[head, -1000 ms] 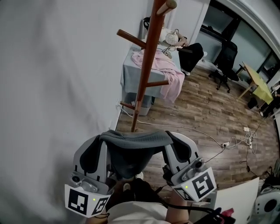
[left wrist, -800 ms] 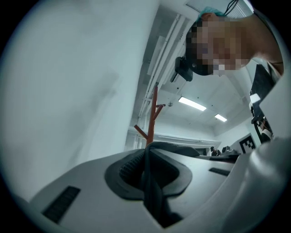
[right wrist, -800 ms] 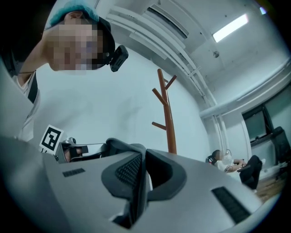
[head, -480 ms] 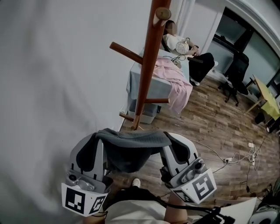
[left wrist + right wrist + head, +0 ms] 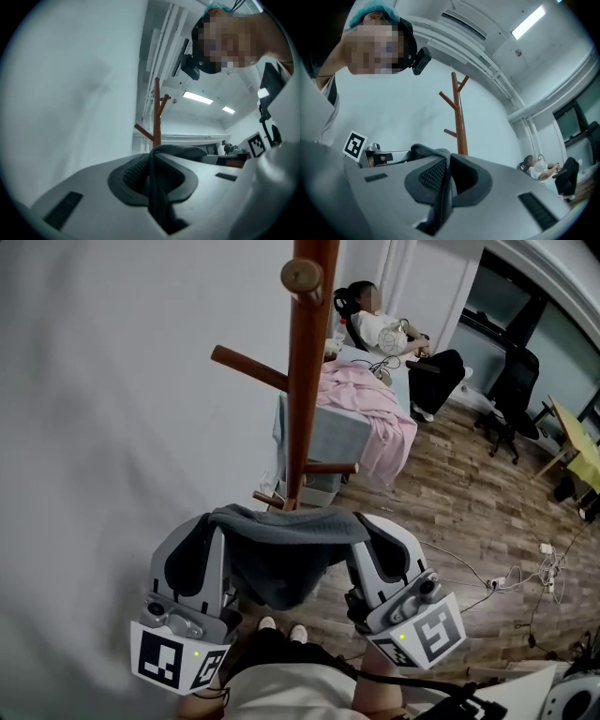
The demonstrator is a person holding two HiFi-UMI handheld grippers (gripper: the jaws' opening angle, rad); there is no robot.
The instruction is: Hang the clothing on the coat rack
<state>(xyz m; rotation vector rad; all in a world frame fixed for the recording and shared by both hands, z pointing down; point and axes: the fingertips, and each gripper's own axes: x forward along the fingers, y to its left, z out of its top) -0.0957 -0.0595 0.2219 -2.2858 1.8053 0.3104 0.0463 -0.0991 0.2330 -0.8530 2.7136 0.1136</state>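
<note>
A dark grey garment hangs stretched between my two grippers, low in the head view. My left gripper is shut on its left edge, my right gripper shut on its right edge. The cloth runs as a thin band between the left jaws and between the right jaws. The brown wooden coat rack stands straight ahead by the white wall, its pegs sticking out above the garment. The rack also shows in the left gripper view and the right gripper view.
Behind the rack a table carries a pink cloth. A person sits beyond it. Office chairs, a yellow table and floor cables lie to the right on the wood floor.
The rack has come nearer and now rises straight above the held garment. Both grippers stay shut on the cloth.
</note>
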